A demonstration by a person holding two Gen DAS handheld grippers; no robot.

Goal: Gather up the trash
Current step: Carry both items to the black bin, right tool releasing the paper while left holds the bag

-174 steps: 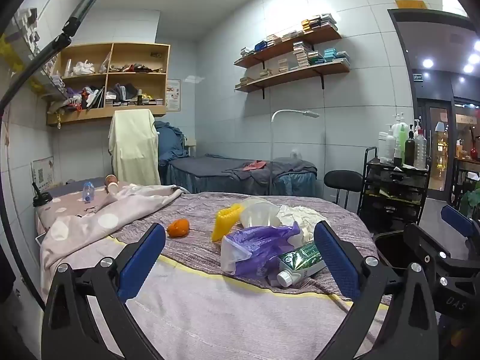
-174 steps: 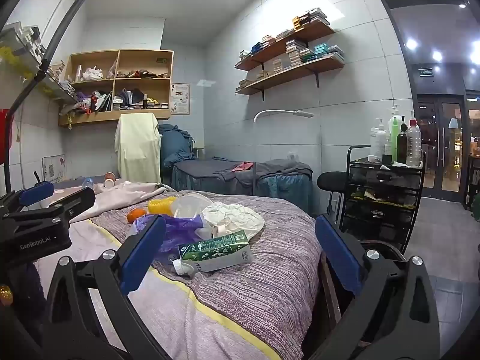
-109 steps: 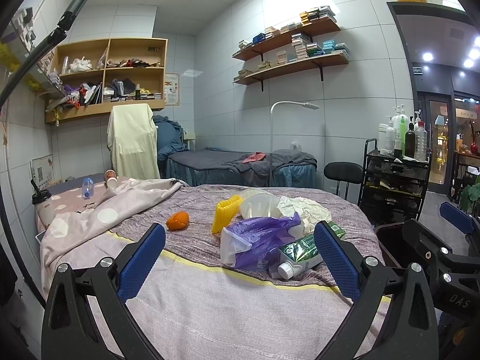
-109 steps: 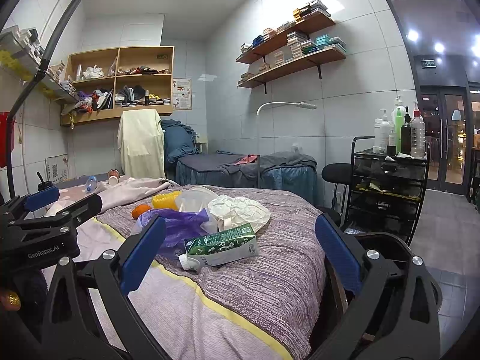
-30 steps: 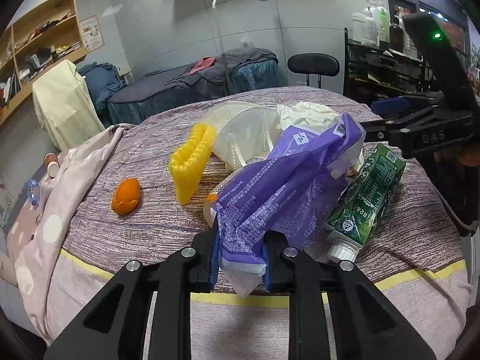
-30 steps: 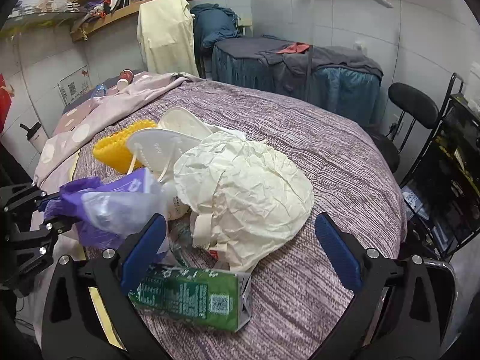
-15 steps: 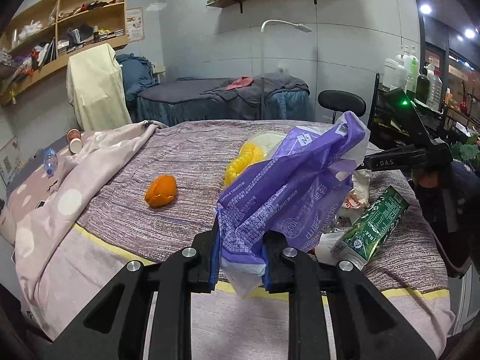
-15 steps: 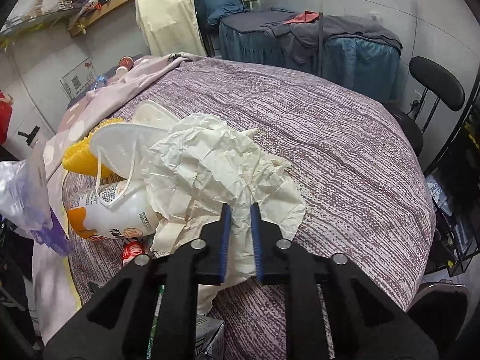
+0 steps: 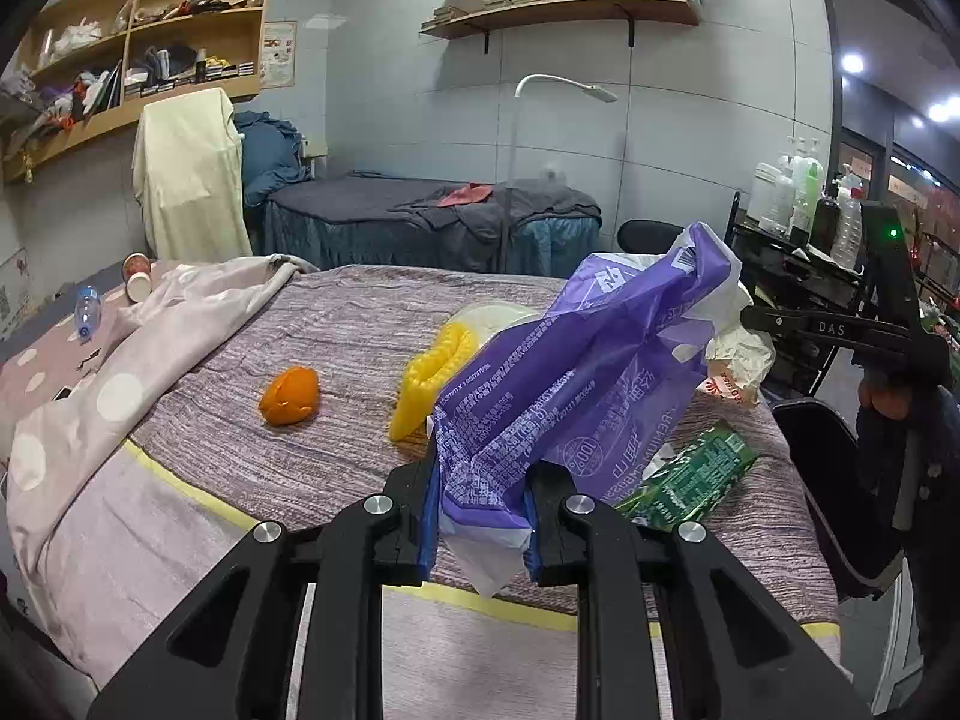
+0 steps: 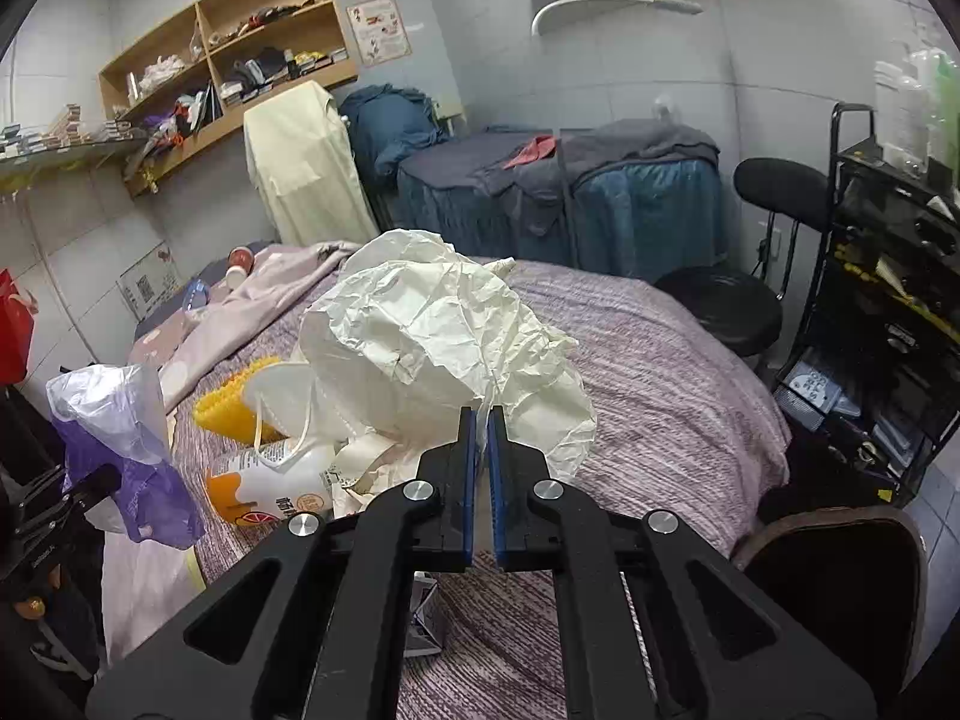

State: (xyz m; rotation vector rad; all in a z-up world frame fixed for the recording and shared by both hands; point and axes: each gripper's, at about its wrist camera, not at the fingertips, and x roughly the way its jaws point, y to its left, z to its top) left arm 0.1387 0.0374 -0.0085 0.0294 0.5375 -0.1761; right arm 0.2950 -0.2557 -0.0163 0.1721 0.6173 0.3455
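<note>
Meanwhile, on the bed [image 9: 336, 324] with its purple woven cover, the left gripper [image 9: 480, 510] is clamped on the lower end of a purple plastic bag [image 9: 576, 372], whose body rises up and to the right above the cover near the bed's front edge. The right gripper [image 10: 482, 468] has just been closing, and its blue pads now pinch a fold of crumpled cream paper [image 10: 444, 336], which bulges up and away from the fingertips over the middle of the bed. In the left wrist view that same paper [image 9: 741, 360] shows beyond the bag, under the black frame of the other tool.

Left of the paper, in the right wrist view, lie a white face mask [image 10: 279, 393], a yellow ridged piece [image 10: 225, 408] and a white bottle with an orange label [image 10: 270, 480], all bunched together toward the bed's left side. A green carton [image 9: 690, 474] lies flat near the bed's front right edge, just beside the bag. An orange peel [image 9: 289, 395] sits alone, well apart to the left, near a pale dotted blanket [image 9: 120, 372] heaped along the left edge.
</note>
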